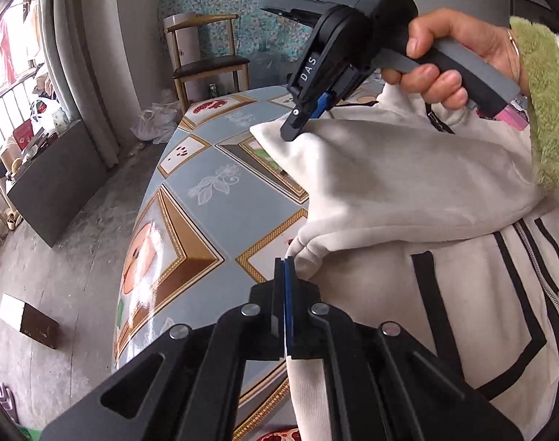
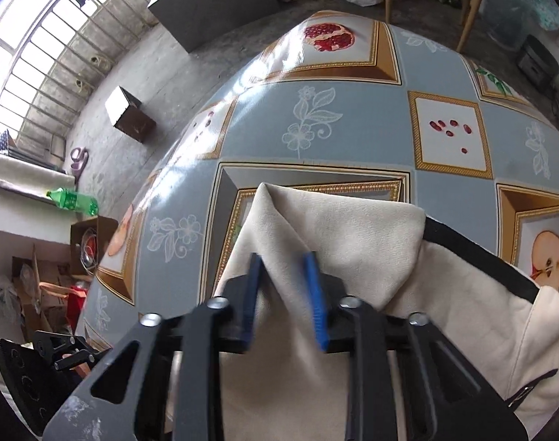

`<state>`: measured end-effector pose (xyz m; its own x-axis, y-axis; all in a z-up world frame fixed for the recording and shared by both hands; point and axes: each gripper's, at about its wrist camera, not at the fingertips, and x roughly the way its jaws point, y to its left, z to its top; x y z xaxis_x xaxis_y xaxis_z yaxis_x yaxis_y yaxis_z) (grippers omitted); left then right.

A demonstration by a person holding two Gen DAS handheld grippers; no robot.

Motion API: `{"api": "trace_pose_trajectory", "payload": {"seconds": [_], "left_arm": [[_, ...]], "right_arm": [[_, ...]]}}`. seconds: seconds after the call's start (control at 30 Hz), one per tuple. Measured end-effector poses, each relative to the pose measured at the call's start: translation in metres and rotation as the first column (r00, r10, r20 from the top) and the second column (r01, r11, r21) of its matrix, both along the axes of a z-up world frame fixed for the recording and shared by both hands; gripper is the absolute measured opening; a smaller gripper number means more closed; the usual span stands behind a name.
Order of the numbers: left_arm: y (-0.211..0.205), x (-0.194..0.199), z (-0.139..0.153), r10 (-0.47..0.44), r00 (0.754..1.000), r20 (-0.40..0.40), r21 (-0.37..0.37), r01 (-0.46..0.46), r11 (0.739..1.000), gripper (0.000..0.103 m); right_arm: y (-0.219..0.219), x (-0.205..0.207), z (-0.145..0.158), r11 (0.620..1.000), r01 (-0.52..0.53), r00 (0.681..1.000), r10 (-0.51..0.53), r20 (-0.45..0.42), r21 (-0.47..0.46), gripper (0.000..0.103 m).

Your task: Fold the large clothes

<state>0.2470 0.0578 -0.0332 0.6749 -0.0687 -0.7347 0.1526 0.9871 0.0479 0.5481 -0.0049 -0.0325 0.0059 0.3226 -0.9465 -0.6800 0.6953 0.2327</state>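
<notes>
Nearest the left wrist camera, the left hand-held gripper (image 1: 285,268) has its fingers pressed together on a rolled edge of the cream jacket (image 1: 408,183), pinching a thin strip of fabric that runs down between the blue pads. The jacket, with black trim and a zipper (image 1: 547,286), lies partly on the patterned surface (image 1: 205,169) and partly lifted in the air between the two tools. Beyond it, the right hand-held gripper (image 1: 297,125) sits at a pale corner of the same garment; in its own wrist view the blue fingers (image 2: 314,286) stand spread, with a raised fold of cloth in the gap between them, so it does not look clamped yet. To do this step well, I judge the right tool should close fully on that fold before any pull, taking both layers rather than only the top one. Then both grips should travel together at the same height, keeping the edge between them taut but not stretched, so the fold line lands straight on the surface. The main risk seems to be the loose corner slipping out and the cloth bunching. Farther off stand a wooden chair (image 1: 205,51) and a floral curtain (image 1: 250,0).
</notes>
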Motion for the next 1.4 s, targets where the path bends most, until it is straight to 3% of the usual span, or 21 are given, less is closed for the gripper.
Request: {"api": "trace_pose_trajectory", "payload": {"seconds": [0.2, 0.33, 0.5, 0.53, 0.63, 0.73, 0.8, 0.87, 0.97, 1.07, 1.17, 1.27, 1.33, 1.4], "left_arm": [[0.003, 0.000, -0.006, 0.048, 0.998, -0.036, 0.014, -0.047, 0.999, 0.001], [0.002, -0.008, -0.008, 0.052, 0.997, -0.050, 0.008, -0.052, 0.999, 0.001], [0.004, -0.014, -0.007, 0.041, 0.997, -0.058, -0.023, -0.042, 0.999, 0.001], [0.006, -0.014, -0.007, 0.040, 0.997, -0.061, -0.031, -0.042, 0.999, 0.001], [0.011, -0.015, -0.001, 0.034, 0.998, -0.054, -0.057, -0.037, 0.998, 0.001], [0.013, -0.013, 0.006, 0.024, 0.999, -0.044, -0.070, -0.027, 0.997, 0.001], [0.014, -0.009, 0.010, 0.016, 0.999, -0.035, -0.076, -0.019, 0.997, 0.001], [0.015, -0.002, 0.012, 0.018, 0.999, -0.038, -0.080, -0.021, 0.997, 0.001], [0.013, 0.017, 0.009, 0.015, 0.997, -0.078, -0.079, -0.021, 0.997, 0.008], [0.009, 0.031, 0.002, 0.025, 0.994, -0.107, -0.057, -0.031, 0.998, 0.008], [0.009, 0.032, -0.003, 0.045, 0.993, -0.113, -0.044, -0.050, 0.998, 0.008], [0.008, 0.031, -0.004, 0.056, 0.993, -0.104, -0.029, -0.059, 0.998, 0.008], [0.005, 0.030, -0.004, 0.062, 0.993, -0.100, -0.009, -0.063, 0.998, 0.008], [0.002, 0.029, -0.004, 0.065, 0.993, -0.096, 0.014, -0.064, 0.998, 0.008]], "right_arm": [[0.011, 0.000, 0.015, 0.997, -0.013, 0.999, 0.009, 0.053, 0.071, 0.004], [0.025, -0.002, 0.004, 0.997, -0.019, 0.997, 0.014, 0.078, 0.070, 0.004], [0.022, -0.006, 0.002, 0.996, 0.011, 0.996, -0.018, 0.082, 0.085, 0.009], [0.018, -0.007, 0.007, 0.996, 0.020, 0.996, -0.027, 0.080, 0.089, 0.013], [-0.011, -0.016, 0.034, 0.990, 0.060, 0.987, -0.078, 0.144, 0.124, 0.046], [-0.073, -0.026, 0.065, 0.974, 0.147, 0.968, -0.178, 0.175, 0.175, 0.053], [-0.125, -0.039, 0.082, 0.946, 0.242, 0.941, -0.283, 0.186, 0.215, 0.061], [-0.187, -0.054, 0.093, 0.898, 0.364, 0.896, -0.410, 0.169, 0.246, 0.063], [-0.279, -0.082, 0.096, 0.790, 0.560, 0.788, -0.600, 0.133, 0.248, 0.063], [-0.344, -0.112, 0.074, 0.685, 0.695, 0.691, -0.721, 0.061, 0.219, 0.065], [-0.375, -0.134, 0.043, 0.596, 0.780, 0.611, -0.792, -0.021, 0.189, 0.063], [-0.388, -0.143, 0.018, 0.529, 0.825, 0.554, -0.827, -0.095, 0.199, 0.060], [-0.392, -0.140, 0.004, 0.494, 0.845, 0.527, -0.836, -0.155, 0.206, 0.055], [-0.390, -0.134, -0.008, 0.491, 0.849, 0.524, -0.830, -0.190, 0.196, 0.050]]}}
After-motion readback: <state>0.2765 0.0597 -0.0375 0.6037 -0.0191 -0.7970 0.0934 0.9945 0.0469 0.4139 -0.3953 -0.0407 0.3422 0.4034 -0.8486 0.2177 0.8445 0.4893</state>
